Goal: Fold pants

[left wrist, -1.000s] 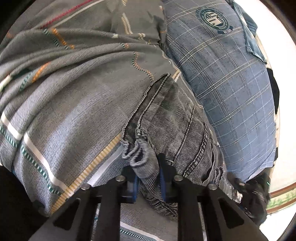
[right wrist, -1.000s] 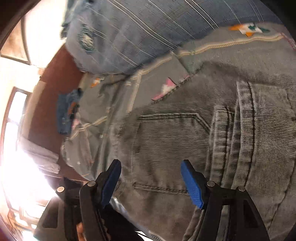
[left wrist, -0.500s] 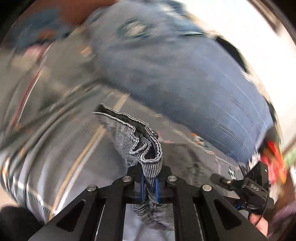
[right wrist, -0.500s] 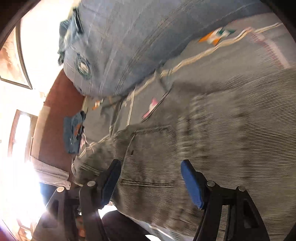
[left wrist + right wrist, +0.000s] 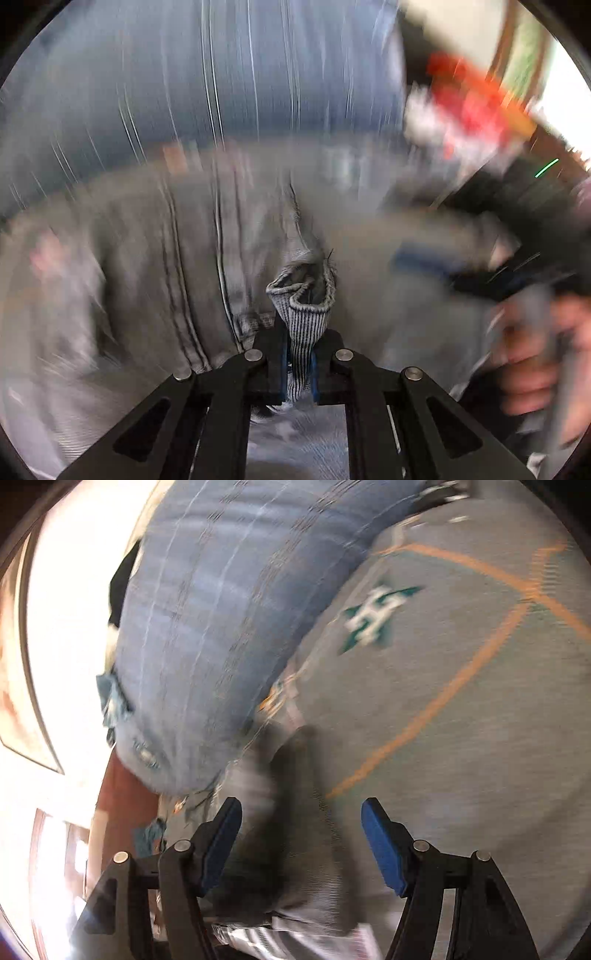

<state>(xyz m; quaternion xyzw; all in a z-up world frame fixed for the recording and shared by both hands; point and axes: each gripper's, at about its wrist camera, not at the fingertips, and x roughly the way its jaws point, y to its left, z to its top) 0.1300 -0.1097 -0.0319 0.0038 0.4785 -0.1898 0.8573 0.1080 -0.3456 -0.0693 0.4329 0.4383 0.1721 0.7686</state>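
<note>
The left gripper (image 5: 297,363) is clamped on a bunched hem of the pants (image 5: 306,314), its jaws easing apart slightly though the striped denim stays pinched between the pads. The rest of the pants spreads blurred across the bed ahead of it, seams running away toward a blue pillow (image 5: 221,74). The right gripper (image 5: 301,843) stands wide and grips nothing; a dark fold of the pants (image 5: 295,812) lies between and below its fingers on the grey bedspread (image 5: 461,701), beside the same pillow. In the left view a hand (image 5: 535,369) holds that right tool at the edge. Judging by this, a fold is under way: one leg end is being carried over the body of the garment. It has not yet been laid down and smoothed, and how many folds remain cannot be told through the blur.
</note>
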